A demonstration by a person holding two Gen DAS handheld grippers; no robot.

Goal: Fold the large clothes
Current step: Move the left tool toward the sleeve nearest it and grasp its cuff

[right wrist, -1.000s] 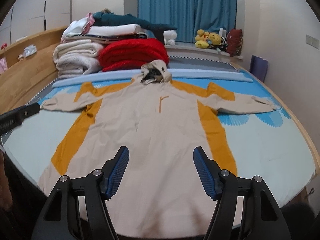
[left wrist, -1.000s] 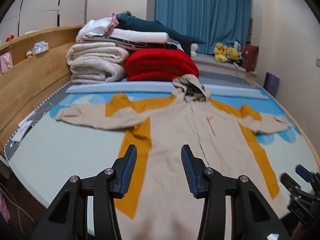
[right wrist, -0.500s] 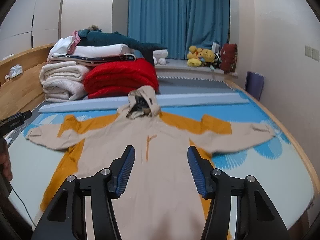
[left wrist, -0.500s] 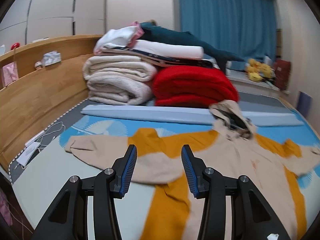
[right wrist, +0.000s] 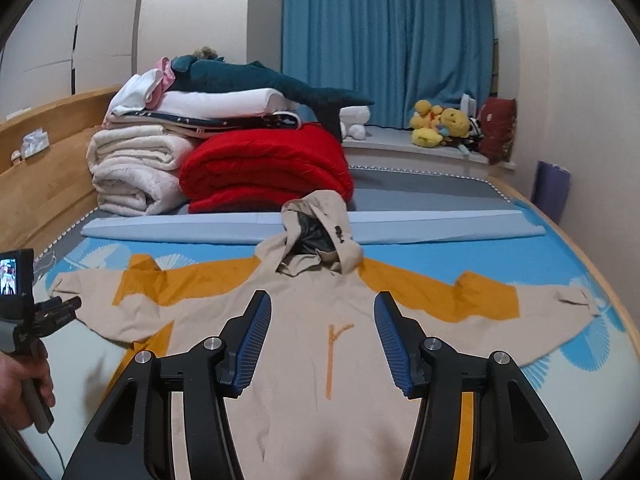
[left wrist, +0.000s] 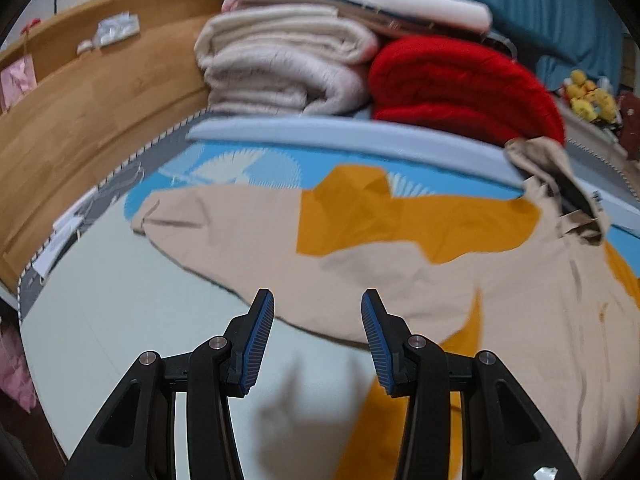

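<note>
A large beige hoodie with orange panels lies spread flat on the bed, its hood toward the blanket stack and both sleeves stretched out. My left gripper is open and empty, low over the lower edge of the hoodie's left sleeve near the armpit. Over the hoodie's chest, my right gripper hangs open with nothing between its blue pads. The right sleeve reaches to the bed's right side. A hand holding the left gripper's handle shows at the left edge of the right wrist view.
Folded cream blankets and a red quilt are stacked behind the hood, with a shark plush on top. A wooden headboard runs along the left. Yellow plush toys sit by the blue curtain. The pale bed mat lies beside the sleeve.
The left gripper swung left and dropped toward the left sleeve. The right gripper advanced up the hoodie toward the hood, and its jaws narrowed a little.
</note>
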